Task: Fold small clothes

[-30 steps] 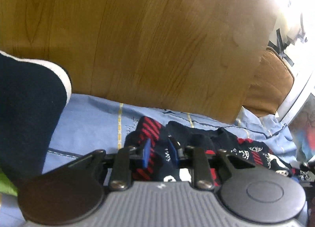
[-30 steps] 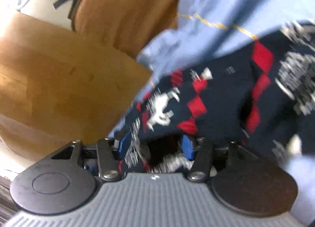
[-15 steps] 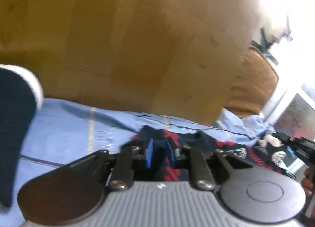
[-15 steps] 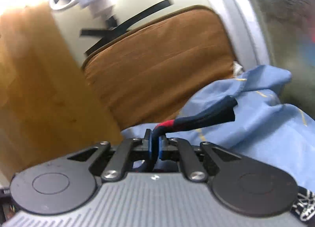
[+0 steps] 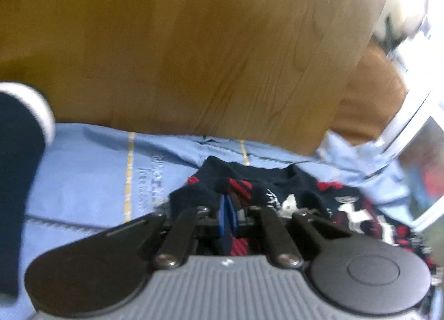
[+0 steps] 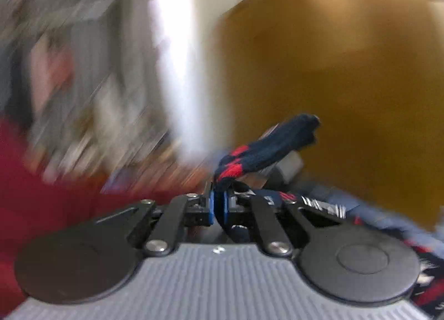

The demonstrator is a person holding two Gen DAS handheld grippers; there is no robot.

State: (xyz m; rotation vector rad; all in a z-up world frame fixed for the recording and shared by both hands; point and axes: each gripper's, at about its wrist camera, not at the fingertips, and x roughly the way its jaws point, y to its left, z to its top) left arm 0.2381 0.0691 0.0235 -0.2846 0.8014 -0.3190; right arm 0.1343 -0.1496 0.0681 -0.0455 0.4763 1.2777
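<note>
Left gripper (image 5: 228, 216) has gone from apart to clamped on the navy-and-red patterned garment (image 5: 280, 198), which lies on the blue sheet (image 5: 91, 170) at 12 o'clock of your fingers. Right gripper (image 6: 218, 206) stays pinched on a fold of it, swung fast since half a second ago. Judgement: both ends are secured; you can begin the fold.

Motion-smeared room behind the right gripper (image 6: 218, 206); navy garment (image 5: 16, 175) cut off at left edge.

Right tool (image 6: 218, 206) tight on patterned garment (image 6: 266, 145)
</note>
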